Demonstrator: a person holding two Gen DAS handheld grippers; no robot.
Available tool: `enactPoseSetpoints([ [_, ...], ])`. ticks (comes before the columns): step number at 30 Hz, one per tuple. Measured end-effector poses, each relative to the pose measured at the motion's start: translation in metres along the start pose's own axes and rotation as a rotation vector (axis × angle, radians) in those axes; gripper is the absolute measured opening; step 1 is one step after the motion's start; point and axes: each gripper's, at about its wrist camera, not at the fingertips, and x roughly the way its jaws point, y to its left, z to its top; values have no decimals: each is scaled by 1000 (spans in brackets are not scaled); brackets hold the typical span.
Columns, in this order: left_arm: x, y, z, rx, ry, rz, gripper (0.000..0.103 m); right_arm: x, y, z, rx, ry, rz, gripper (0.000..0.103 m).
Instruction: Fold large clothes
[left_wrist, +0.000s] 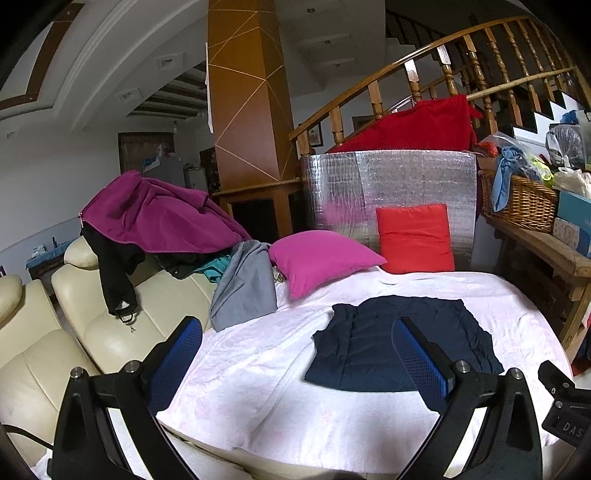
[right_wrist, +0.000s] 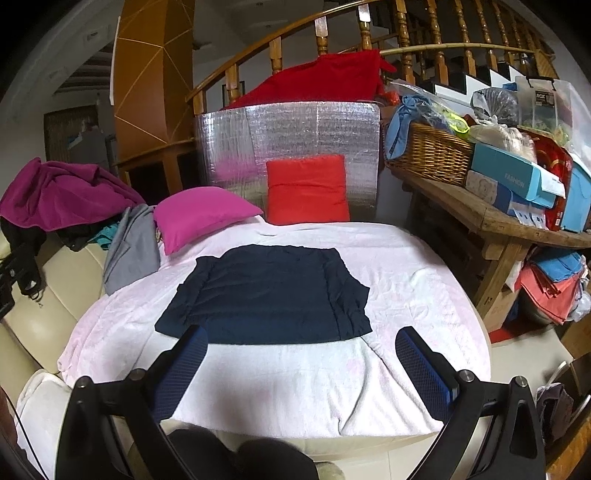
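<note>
A dark navy garment (left_wrist: 399, 343) (right_wrist: 269, 291) lies flat, partly folded into a rough rectangle, on the pale pink blanket (left_wrist: 280, 398) (right_wrist: 303, 380). My left gripper (left_wrist: 299, 328) hovers open above the blanket's near left part, its right finger over the garment's near edge. My right gripper (right_wrist: 301, 338) is open too, held above the garment's near edge, with nothing between its blue pads (right_wrist: 424, 373). A grey garment (left_wrist: 247, 284) (right_wrist: 131, 245) lies at the blanket's left edge beside a heap with a magenta garment (left_wrist: 159, 218) (right_wrist: 62, 192) on top.
A magenta pillow (left_wrist: 317, 258) (right_wrist: 199, 214) and a red cushion (left_wrist: 415, 238) (right_wrist: 306, 188) sit at the far end against a silver foil panel (right_wrist: 288, 129). A cream sofa (left_wrist: 85, 332) is on the left. A wooden bench (right_wrist: 491, 218) with a wicker basket (right_wrist: 428, 155) and boxes stands on the right.
</note>
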Motion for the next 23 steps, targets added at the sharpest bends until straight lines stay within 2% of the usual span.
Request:
enactPoseSetpoints([
  [15,42,6,3,-8,21,-40,102,31,19,14,-23,24,-69,103],
  [21,76,6,3,-10,27,-42,102,58,26,27,-25,35,-85,103],
  [23,102,6,1,5,53,-32,102,72,25,33,-26,38,-88,103],
])
